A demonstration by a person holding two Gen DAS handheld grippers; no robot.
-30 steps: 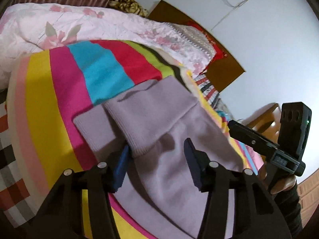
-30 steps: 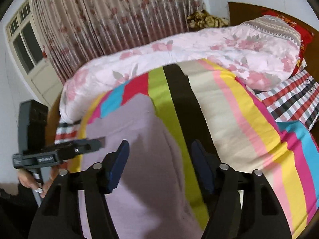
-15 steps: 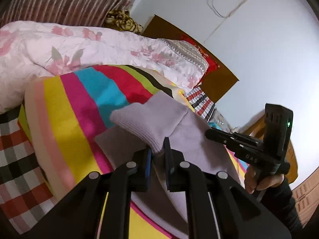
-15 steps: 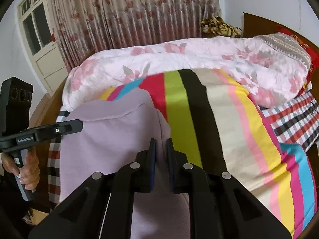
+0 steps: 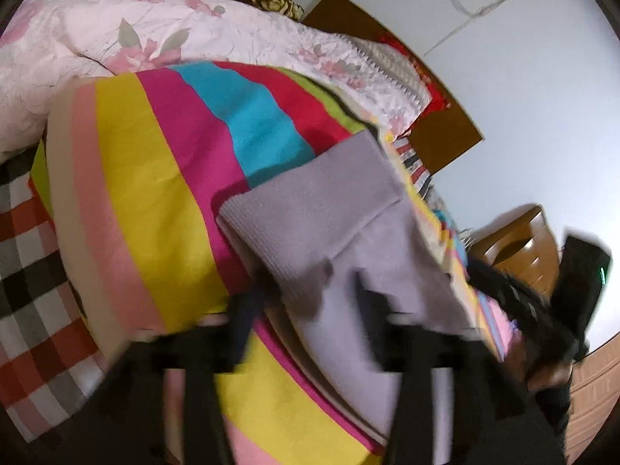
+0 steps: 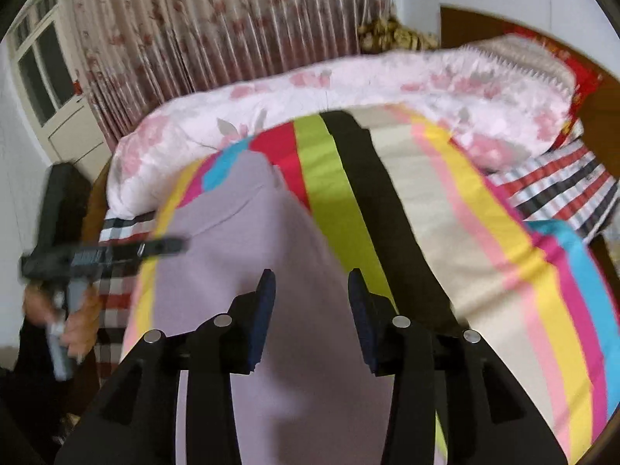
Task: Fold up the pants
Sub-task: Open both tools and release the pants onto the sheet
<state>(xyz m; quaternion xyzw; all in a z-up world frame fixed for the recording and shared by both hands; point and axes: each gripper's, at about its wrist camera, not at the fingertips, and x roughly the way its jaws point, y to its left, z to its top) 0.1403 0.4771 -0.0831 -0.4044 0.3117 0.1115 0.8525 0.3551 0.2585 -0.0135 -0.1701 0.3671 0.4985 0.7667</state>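
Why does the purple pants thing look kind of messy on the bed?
The lilac knitted pants lie crooked across the striped bedspread. The ribbed end is folded back at an angle, so its edges don't line up with the layer underneath. Nothing looks torn or spilled.

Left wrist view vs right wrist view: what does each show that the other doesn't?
Left wrist only: the ribbed cuff folded over the lavender pants, and a wooden dresser. Right wrist only: the floral curtain and the window. Both: the pants, the striped blanket, the floral quilt, and both grippers, left and right, jaws opening, pads clear of fabric.
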